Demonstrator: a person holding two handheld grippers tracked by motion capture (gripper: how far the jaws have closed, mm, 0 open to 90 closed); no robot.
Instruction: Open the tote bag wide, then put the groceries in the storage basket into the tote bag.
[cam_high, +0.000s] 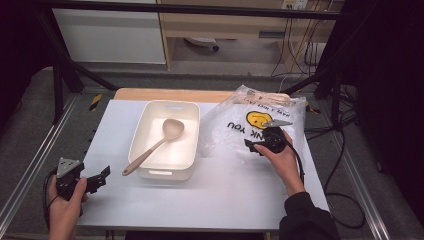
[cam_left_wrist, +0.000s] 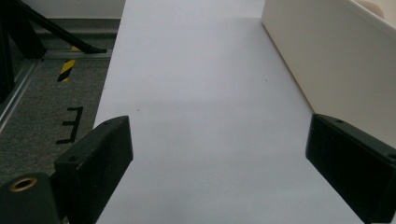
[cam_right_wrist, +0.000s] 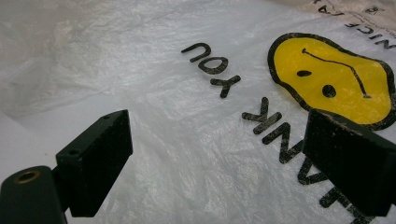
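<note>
In the high view, a white table (cam_high: 215, 190) carries a cream tub (cam_high: 165, 140) near its middle. A beige spoon (cam_high: 155, 145) lies inside the tub, its bowl toward the far side and its handle slanting out over the near left rim. To the right of the tub, just beside it, lies a crumpled clear plastic bag (cam_high: 255, 122) printed with a yellow smiley face and black lettering. The right gripper (cam_high: 255, 146), held in the person's right hand (cam_high: 282, 160), rests over the near part of the bag, with its jaws pointing left. The left gripper (cam_high: 102, 177), held in the left hand (cam_high: 65, 200), sits at the near left corner of the table, well apart from the tub, with its jaws pointing right toward it.

In the left gripper view, the left gripper (cam_left_wrist: 217, 158) has its jaws spread wide with nothing between them, only bare table (cam_left_wrist: 201, 116) beneath. The side wall of the tub (cam_left_wrist: 327, 60) rises at the right.

In the right gripper view, the right gripper (cam_right_wrist: 219, 163) also stands wide open, holding nothing. The bag (cam_right_wrist: 163, 107) lies beneath and ahead of the jaws, and the smiley face sits just beyond the right jaw.
</note>
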